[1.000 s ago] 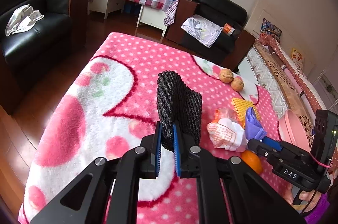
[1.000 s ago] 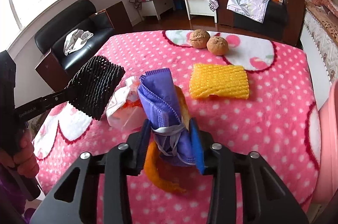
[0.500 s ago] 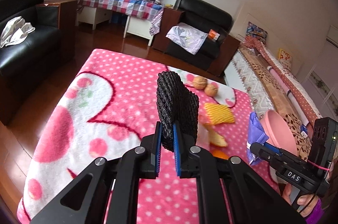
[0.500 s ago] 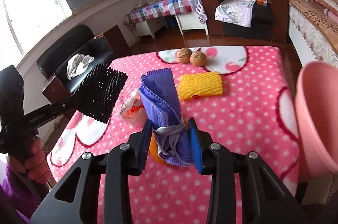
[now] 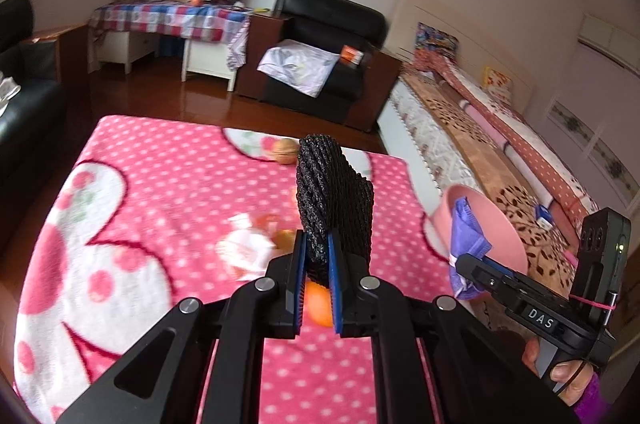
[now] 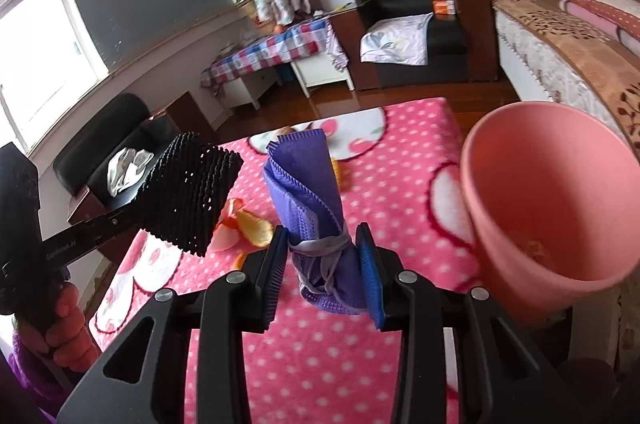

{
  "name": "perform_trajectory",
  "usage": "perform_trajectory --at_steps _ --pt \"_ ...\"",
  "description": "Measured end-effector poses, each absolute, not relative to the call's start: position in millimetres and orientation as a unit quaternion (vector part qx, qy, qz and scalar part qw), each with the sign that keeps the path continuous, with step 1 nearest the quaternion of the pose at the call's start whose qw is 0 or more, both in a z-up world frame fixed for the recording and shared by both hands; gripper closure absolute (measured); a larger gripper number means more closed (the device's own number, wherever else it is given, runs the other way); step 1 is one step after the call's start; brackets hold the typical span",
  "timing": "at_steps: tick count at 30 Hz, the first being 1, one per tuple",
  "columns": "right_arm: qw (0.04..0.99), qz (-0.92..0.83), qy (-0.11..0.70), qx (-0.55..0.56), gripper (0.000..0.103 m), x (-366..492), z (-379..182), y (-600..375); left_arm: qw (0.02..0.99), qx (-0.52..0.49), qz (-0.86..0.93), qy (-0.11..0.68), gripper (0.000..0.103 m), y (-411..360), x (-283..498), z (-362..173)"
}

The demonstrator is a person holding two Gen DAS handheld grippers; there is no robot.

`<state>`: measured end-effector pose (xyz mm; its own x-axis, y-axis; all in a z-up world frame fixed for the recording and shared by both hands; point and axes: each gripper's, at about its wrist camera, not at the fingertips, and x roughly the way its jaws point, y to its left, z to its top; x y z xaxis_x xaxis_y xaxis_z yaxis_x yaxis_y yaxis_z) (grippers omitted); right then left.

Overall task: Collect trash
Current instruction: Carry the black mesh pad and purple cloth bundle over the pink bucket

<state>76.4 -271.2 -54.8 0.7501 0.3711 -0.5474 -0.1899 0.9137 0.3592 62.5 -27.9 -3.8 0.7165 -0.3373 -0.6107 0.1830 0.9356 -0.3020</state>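
left gripper (image 5: 317, 264): we see the fingers clamped narrow on a black foam mesh sleeve (image 5: 334, 200), which stands upright out of them, above the counter.
right gripper (image 6: 323, 266): fingers closed partway on a folded purple face mask (image 6: 310, 192) with grey ear loops bunched at the grip; mask sticks up out of the fingers.
bin: pink round plastic bin (image 6: 560, 208) sits just off the counter's right edge, right of the mask in the right wrist view; we make out something small and orange low inside, too blurred to name.
counter: covered with a pink polka-dot fleece blanket (image 5: 180, 184) with white and red shapes.
still on the counter: crumpled white wrapper (image 5: 248, 252), orange peel pieces (image 6: 250, 224), a brown walnut (image 5: 286, 146) at the far end. an orange round bit shows between the left fingers below the mesh; we cannot tell what it is.
hands: right hand (image 5: 560, 370) on the right gripper's handle, purple sleeve at the wrist; left hand (image 6: 70, 324) around the left gripper's handle.
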Motion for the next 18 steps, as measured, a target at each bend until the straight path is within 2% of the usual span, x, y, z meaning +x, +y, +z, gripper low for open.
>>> perform_trajectory --at_steps 18 --pt "0.94 0.05 0.28 0.189 0.067 59 -61 -369 0.908 -0.053 -0.225 0.35 0.094 -150 84 13"
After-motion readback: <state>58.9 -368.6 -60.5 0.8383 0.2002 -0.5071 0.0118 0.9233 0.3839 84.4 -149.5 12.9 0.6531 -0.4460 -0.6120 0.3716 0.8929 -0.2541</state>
